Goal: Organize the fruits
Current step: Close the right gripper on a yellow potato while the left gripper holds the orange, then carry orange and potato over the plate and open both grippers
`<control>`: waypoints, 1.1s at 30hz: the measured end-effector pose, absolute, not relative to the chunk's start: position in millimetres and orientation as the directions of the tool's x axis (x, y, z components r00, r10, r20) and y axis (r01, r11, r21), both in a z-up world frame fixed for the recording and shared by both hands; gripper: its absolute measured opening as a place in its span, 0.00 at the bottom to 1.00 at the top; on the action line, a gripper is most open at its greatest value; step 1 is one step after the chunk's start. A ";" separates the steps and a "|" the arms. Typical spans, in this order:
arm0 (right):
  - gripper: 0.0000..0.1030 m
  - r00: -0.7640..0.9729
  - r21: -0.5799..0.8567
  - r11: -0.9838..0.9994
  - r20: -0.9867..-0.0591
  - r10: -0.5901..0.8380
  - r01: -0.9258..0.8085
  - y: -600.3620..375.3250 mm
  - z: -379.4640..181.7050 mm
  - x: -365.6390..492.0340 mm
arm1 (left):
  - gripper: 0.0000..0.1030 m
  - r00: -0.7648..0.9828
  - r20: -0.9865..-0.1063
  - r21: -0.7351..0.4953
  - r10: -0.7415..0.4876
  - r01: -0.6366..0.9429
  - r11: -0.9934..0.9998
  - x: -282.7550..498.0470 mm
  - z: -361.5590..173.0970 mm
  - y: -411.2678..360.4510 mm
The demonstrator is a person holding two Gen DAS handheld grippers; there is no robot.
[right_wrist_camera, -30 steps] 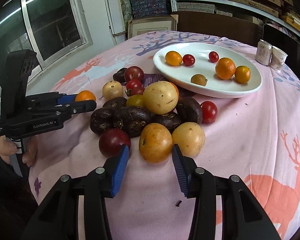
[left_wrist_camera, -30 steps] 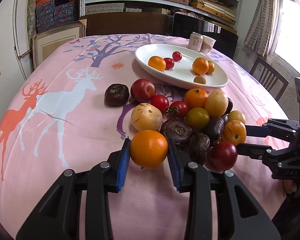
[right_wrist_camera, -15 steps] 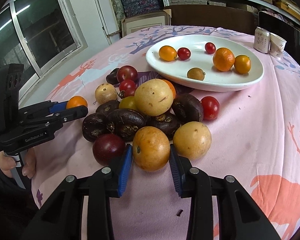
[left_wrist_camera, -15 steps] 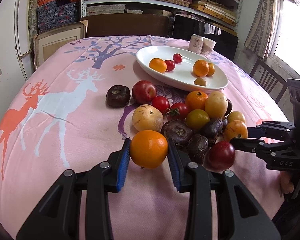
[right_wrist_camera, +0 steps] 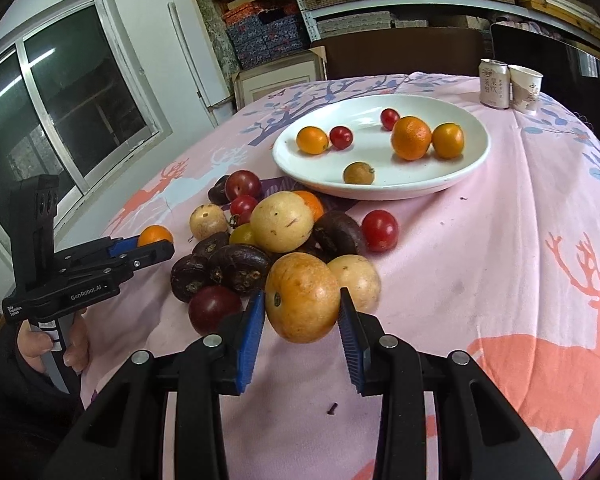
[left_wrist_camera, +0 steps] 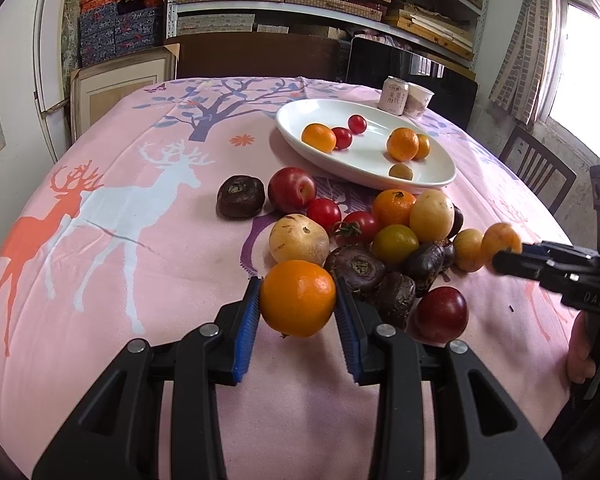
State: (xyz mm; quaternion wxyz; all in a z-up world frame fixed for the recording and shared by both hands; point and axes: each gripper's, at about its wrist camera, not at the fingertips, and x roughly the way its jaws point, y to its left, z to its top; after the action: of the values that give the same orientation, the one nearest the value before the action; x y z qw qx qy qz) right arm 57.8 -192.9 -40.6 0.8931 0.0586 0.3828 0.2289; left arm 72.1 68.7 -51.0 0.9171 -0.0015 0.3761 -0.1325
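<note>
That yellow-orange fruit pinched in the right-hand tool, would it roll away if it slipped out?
Probably. The yellow-orange fruit looks round and smooth, so on the tablecloth it would likely roll. It seems firm: the right tool shows no dent where its pads press. The neighbouring fruit pile might stop it.

Plate (right_wrist_camera: 476,160) sat far, w/ six fruits in it; fruit pile (right_wrist_camera: 280,224) lay near-left; can (right_wrist_camera: 493,84) & cup (right_wrist_camera: 525,88) far right.

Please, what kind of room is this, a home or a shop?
Probably a home room also used for storage: a table under a pink deer-print tablecloth, metal shelves packed with flat woven boxes, and a wooden chair by the window.
</note>
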 end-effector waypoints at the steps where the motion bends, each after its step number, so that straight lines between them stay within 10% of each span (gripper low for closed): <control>1: 0.36 0.617 0.275 0.894 -0.650 0.444 -0.354 -196.8 -36.8 57.6 | 0.34 0.683 -0.688 -0.097 -0.243 0.246 0.964 71.8 -50.1 67.7; 33: 0.36 0.740 0.188 0.953 -0.601 0.303 -0.238 -192.0 4.1 227.7 | 0.40 0.607 -0.756 -0.036 -0.245 0.335 0.942 230.1 -30.2 -43.6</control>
State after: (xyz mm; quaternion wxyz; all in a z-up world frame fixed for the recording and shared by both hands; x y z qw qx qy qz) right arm 227.7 -192.0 4.1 0.9313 0.0494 0.3302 0.1453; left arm 230.1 -43.6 -30.1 0.8946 0.0546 0.4129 -0.1619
